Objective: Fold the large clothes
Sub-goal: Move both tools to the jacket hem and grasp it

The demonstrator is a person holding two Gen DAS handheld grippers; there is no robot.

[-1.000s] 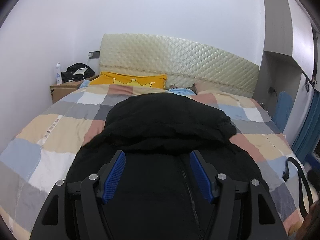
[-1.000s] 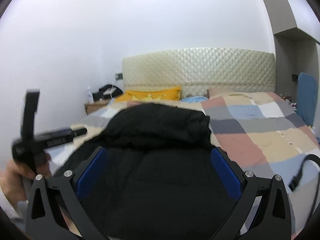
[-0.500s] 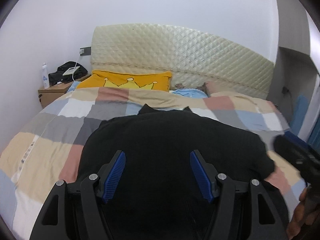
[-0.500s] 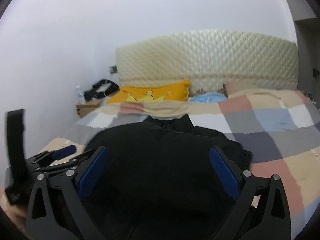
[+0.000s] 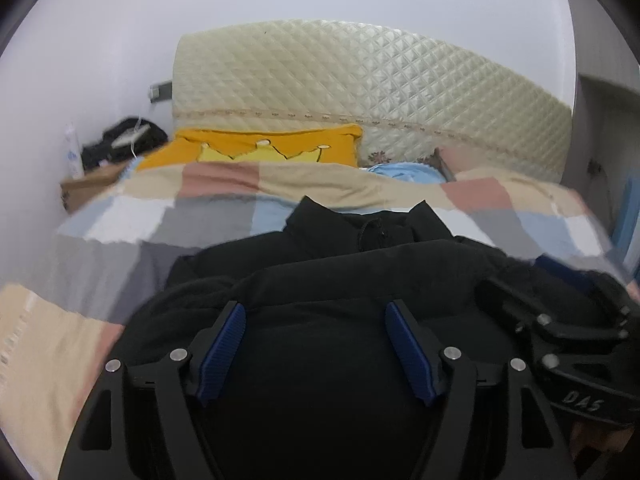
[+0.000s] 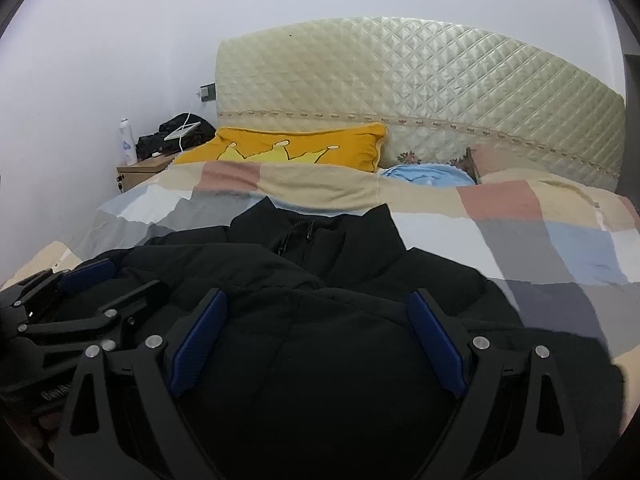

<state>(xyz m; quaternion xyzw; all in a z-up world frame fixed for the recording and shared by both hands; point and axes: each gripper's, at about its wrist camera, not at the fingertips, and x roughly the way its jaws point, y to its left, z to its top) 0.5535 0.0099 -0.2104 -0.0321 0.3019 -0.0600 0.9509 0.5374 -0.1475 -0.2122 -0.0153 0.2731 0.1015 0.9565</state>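
A black padded jacket (image 5: 360,264) lies folded on the checked bed cover (image 5: 132,224), its collar and zip toward the headboard; it also shows in the right wrist view (image 6: 360,280). My left gripper (image 5: 316,316) is open and empty, low over the jacket's folded-up part. My right gripper (image 6: 318,304) is open and empty over the same jacket, to the right of the left one. The right gripper shows at the right of the left wrist view (image 5: 560,320); the left gripper shows at the left of the right wrist view (image 6: 80,292).
A yellow crown pillow (image 6: 296,150) and a blue pillow (image 6: 428,174) lie against the quilted cream headboard (image 6: 420,92). A wooden nightstand (image 6: 140,170) with a bottle (image 6: 127,142) and dark items stands at the far left by the wall.
Both grippers moved forward toward the headboard and closer together over the jacket. The jacket's lower part now lies folded up over its upper part, the collar showing beyond it.
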